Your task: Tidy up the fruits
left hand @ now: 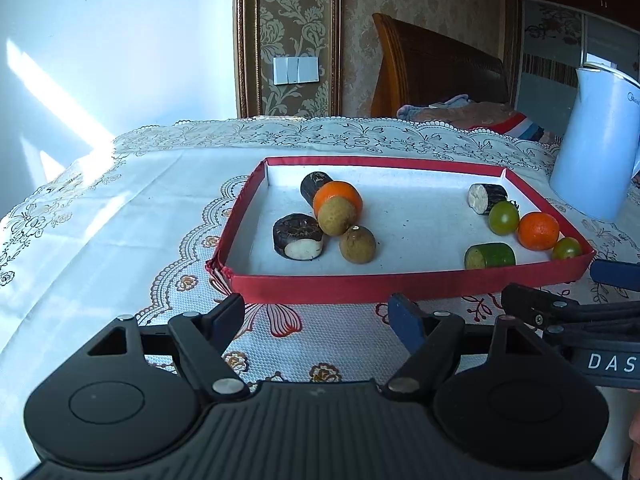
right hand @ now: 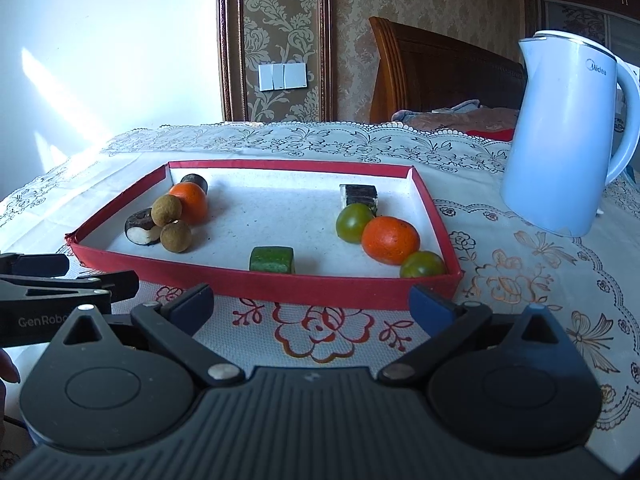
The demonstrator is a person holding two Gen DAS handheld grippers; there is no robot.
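Fruits lay in two clusters inside the red tray (right hand: 256, 286) on the bench, just ahead of both hand-held grippers. Left hand-held gripper (left hand: 320, 316) faced the longans (left hand: 357, 244); right hand-held gripper (right hand: 312, 304) sat nearer the green chunk (right hand: 272, 260). Both jaws stood wide and empty.

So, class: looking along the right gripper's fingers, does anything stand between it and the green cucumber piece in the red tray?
Only the red tray's near wall. The open right gripper sits outside it, and the green cucumber piece lies just behind that wall, with no fruit in front. Reaching over the wall looks feasible.
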